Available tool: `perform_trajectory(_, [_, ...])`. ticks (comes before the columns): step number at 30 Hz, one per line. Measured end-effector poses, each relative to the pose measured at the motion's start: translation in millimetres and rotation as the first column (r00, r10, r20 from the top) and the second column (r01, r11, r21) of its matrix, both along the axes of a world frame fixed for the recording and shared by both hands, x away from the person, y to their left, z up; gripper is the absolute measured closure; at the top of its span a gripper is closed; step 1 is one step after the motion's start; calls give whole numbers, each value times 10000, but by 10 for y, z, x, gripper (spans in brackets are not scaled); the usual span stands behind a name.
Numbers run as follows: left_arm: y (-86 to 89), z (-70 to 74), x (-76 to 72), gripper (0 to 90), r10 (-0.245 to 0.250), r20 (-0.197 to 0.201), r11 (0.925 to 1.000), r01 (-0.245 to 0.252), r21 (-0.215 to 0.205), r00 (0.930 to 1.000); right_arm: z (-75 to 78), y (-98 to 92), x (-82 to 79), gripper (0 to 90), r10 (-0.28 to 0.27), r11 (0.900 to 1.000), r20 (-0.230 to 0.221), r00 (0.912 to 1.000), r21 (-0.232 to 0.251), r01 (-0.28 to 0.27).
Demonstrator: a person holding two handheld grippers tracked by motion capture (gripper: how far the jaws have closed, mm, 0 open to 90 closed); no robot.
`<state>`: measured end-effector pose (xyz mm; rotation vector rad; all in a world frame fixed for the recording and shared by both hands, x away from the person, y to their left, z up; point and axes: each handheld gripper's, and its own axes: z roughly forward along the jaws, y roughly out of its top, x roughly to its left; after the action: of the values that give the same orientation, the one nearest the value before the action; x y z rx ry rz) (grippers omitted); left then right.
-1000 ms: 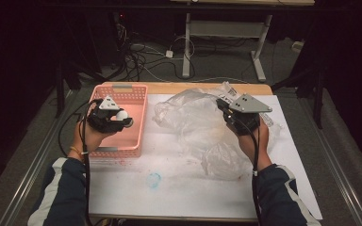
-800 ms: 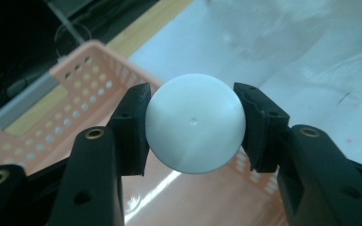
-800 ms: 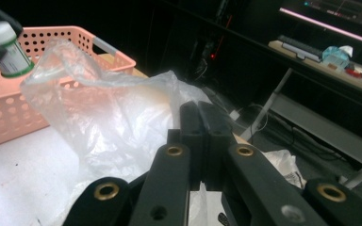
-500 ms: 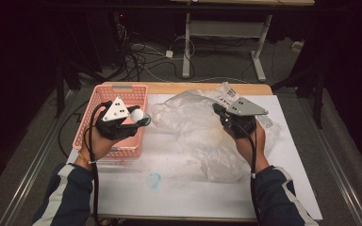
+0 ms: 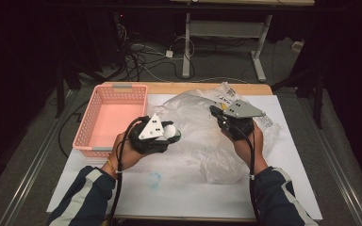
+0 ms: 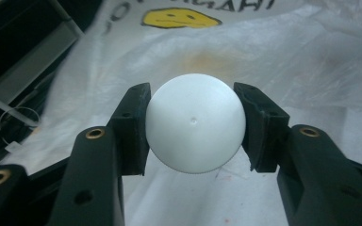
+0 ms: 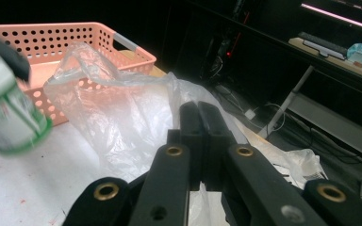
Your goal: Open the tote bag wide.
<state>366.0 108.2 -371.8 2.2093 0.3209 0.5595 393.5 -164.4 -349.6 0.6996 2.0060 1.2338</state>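
Holding: the left hand-held gripper point(image 5: 169, 133) clamps a white ball point(image 6: 195, 123) between its two black pads, one pad pressed on each side of it.
Ball, seen from above: white ball at the tip of the left hand-held gripper, raised over the worktop point(image 5: 179, 188), just beside the near edge of the plastic bag point(image 5: 202, 127).
Ball, seen from the right gripper view: a blurred white shape with green marking at the left edge; what the marking is cannot be told.
Bag: clear crumpled plastic bag spread over the middle and right of the worktop; the left gripper view shows a yellow smiley print point(image 6: 179, 18) on it beyond the ball.
Right hand-held gripper point(image 7: 200, 117): jaws closed tight together, a fold of the bag's film pinched between them and lifted off the worktop.
Basket: pink perforated basket point(image 5: 94, 141) at the left of the worktop, close to the left hand-held gripper.
Worktop: white sheet over a wooden top, with a small bluish smear point(image 5: 153, 180) near the front.
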Motion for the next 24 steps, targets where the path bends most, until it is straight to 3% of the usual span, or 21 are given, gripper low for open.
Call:
perform_trajectory(3, [-175, -106, -43, 487, -345, -44, 9986, 347, 399, 9994, 5, -6, -2, 900, 47, 10000, -37, 10000, 77, -47])
perform_trajectory(9, [-498, -322, -2, 487, -548, -364, 9967, 568, 585, 9978, 7, 13, -12, 900, 187, 9998, -70, 9998, 67, -186])
perform_trajectory(16, [-804, -636, 235, 486, -58, -650, 9961, 115, 876, 9979, 3, 38, -31, 900, 373, 9993, -127, 9992, 28, -372])
perform_trajectory(24, [-1017, -760, 437, 486, 741, -613, 9965, -715, 444, 9954, 12, 26, -39, 900, 559, 9984, -185, 9983, 50, -558])
